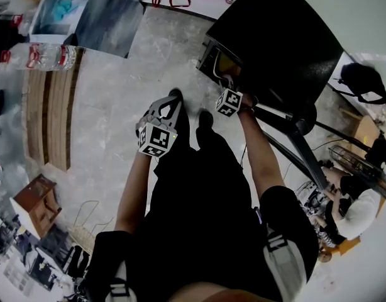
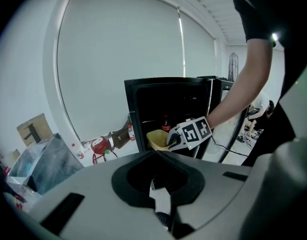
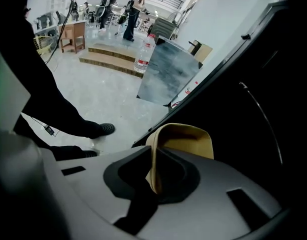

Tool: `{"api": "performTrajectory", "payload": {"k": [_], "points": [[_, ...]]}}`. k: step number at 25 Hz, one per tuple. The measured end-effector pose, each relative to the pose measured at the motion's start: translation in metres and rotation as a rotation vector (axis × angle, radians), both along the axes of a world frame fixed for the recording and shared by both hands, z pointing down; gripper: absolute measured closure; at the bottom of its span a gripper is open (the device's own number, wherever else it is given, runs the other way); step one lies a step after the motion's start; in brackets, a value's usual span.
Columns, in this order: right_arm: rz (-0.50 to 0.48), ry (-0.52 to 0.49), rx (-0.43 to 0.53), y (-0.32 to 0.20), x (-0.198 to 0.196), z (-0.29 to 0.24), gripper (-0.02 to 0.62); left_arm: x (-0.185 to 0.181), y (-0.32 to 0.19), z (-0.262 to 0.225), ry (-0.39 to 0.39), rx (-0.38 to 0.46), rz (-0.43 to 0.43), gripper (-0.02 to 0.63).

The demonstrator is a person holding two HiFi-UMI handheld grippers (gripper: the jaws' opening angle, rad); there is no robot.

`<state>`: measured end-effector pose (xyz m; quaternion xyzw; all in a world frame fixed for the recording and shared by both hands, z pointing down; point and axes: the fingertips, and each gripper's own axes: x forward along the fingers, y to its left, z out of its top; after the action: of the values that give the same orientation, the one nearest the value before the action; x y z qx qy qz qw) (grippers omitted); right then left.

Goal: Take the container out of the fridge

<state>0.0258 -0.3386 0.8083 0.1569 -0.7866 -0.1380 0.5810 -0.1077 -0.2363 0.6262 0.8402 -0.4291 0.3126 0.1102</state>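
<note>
**Grip made, container not yet out of the fridge**

Your right gripper [image 3: 154, 159] has its jaws closed on the near wall of the yellow container [image 3: 186, 140], with the thin rim pinched between them. That is the part of the job I would call done. What remains is the withdrawal: in the left gripper view the container [image 2: 157, 138] sits low in the open mouth of the black fridge [image 2: 168, 96], at its front edge, with a dark bottle [image 2: 166, 122] on a shelf behind it. The head view shows the same thing, the container [image 1: 227, 63] inside the fridge [image 1: 275, 36] opening and your right gripper [image 1: 228, 87] reaching into it from the near side.

Your left gripper [image 1: 174, 99] hangs to the left, well apart from the fridge, over bare floor. Its jaws are brought together with nothing between them.

The container's mouth faces up, as far as the left gripper view shows. From the right gripper view, its long axis seems to run away from your jaws, towards the far side of the fridge, though the wide lens makes that uncertain.
</note>
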Motion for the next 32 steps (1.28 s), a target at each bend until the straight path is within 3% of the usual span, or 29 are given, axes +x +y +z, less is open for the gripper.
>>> {"api": "performTrajectory", "payload": {"k": [8, 14, 22, 32], "points": [[-0.009, -0.058, 0.017, 0.020, 0.001, -0.029, 0.568, 0.026, 0.013, -0.014, -0.018, 0.042, 0.005, 0.584], [-0.063, -0.064, 0.019, 0.051, 0.017, -0.036, 0.569, 0.050, 0.035, -0.023, -0.032, 0.068, -0.039, 0.584], [-0.137, -0.051, 0.018, 0.084, 0.027, -0.035, 0.569, 0.051, 0.057, -0.029, -0.045, 0.082, -0.103, 0.584], [-0.134, -0.062, 0.007, 0.096, 0.029, -0.042, 0.569, 0.038, 0.075, -0.026, -0.051, 0.062, -0.122, 0.584]]}}
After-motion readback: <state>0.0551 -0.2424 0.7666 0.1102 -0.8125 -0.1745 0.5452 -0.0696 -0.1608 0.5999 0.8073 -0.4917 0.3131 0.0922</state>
